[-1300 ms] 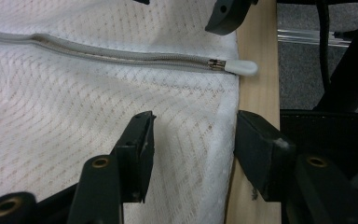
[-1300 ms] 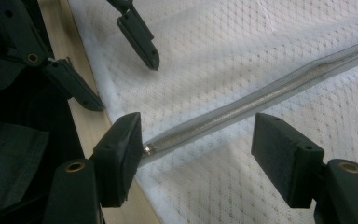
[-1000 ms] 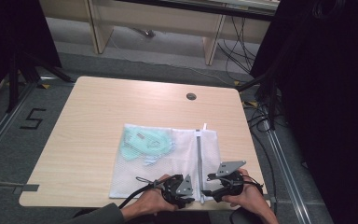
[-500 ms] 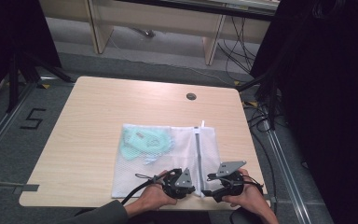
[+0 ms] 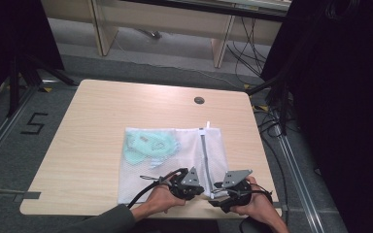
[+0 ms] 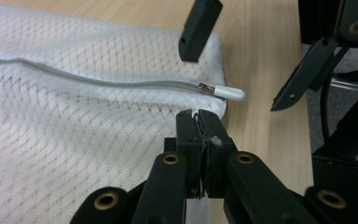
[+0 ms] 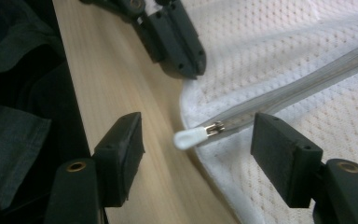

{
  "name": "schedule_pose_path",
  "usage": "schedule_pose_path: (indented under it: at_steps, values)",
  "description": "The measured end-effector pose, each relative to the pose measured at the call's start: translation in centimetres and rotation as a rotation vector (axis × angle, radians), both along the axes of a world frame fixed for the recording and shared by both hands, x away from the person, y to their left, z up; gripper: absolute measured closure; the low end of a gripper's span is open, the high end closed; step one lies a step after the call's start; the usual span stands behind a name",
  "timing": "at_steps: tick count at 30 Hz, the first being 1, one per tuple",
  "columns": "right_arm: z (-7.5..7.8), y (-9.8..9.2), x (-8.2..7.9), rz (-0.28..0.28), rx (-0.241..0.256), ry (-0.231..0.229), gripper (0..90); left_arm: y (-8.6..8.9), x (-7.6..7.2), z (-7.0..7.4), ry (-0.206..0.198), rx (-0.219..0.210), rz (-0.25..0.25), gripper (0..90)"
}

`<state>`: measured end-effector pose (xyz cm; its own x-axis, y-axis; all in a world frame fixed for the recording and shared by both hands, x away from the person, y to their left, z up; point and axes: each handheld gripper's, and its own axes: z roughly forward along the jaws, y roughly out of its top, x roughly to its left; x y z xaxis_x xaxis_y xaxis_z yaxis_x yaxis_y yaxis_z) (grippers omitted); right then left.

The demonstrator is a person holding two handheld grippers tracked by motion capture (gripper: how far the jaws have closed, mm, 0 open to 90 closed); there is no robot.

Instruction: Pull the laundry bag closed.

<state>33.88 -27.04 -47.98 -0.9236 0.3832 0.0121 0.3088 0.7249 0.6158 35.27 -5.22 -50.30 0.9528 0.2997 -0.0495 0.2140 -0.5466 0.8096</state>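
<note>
A white mesh zip bag (image 5: 165, 165) lies flat on the table, with a pale green item (image 5: 150, 145) inside it. Its grey zipper (image 6: 98, 84) ends in a white pull tab (image 6: 228, 93) at the near edge. My left gripper (image 6: 196, 116) is shut on the bag's hem just beside that tab. In the right gripper view, my right gripper (image 7: 196, 131) stands open, one jaw on each side of the pull tab (image 7: 190, 137), not touching it. From above, the left gripper (image 5: 194, 187) and the right gripper (image 5: 221, 190) sit close together at the table's front edge.
The wooden table (image 5: 102, 121) has a round cable hole (image 5: 199, 100) at the back. The front edge runs right under both hands. Cables and dark stands (image 5: 272, 97) crowd the floor to the right.
My left gripper has moved right along the bag's near edge to the zipper end. The right gripper has barely moved.
</note>
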Motion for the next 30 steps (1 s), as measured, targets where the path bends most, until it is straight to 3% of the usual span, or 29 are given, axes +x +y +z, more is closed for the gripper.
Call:
schedule_pose_path:
  at_steps: [3,4,5,9,20,21,22,23,24,25,30]
  values:
    - [0.15,-0.10,0.09,0.008,-0.014,-0.004,42.8,0.04,0.17,0.25,-0.009,0.007,-0.007,87.7]
    - [0.19,-0.10,-0.07,-0.010,-0.015,0.004,43.7,-0.03,0.20,0.24,-0.008,-0.012,-0.009,87.8]
    - [0.13,-0.09,0.06,-0.001,-0.012,-0.019,43.9,-0.04,0.10,0.24,0.008,-0.018,0.003,87.7]
    - [-0.03,0.03,-0.08,-0.008,-0.042,-0.003,47.8,0.03,0.16,0.46,0.004,-0.016,-0.002,87.8]
    - [0.14,-0.16,-0.03,-0.004,-0.053,-0.023,64.4,0.18,0.31,0.55,0.019,-0.021,-0.015,87.9]
    - [0.21,-0.24,0.29,0.034,-0.055,-0.052,65.8,0.15,0.31,0.51,0.027,-0.029,-0.011,87.9]
    - [0.26,-0.19,-0.26,-0.023,-0.056,-0.009,67.4,0.19,0.35,0.53,0.026,-0.027,-0.014,87.9]
    - [0.21,-0.26,0.34,0.052,-0.066,-0.066,68.5,0.20,0.40,0.56,0.019,-0.028,-0.019,87.9]
    - [0.24,-0.25,0.28,0.051,-0.076,-0.062,69.7,0.20,0.39,0.54,0.021,-0.029,-0.022,87.9]
    - [0.21,-0.23,-0.05,0.012,-0.071,-0.032,70.8,0.23,0.36,0.57,0.018,-0.020,-0.021,87.9]
    - [0.47,-0.46,0.15,0.017,-0.055,-0.061,77.0,0.13,0.12,0.34,0.035,-0.017,-0.028,87.9]
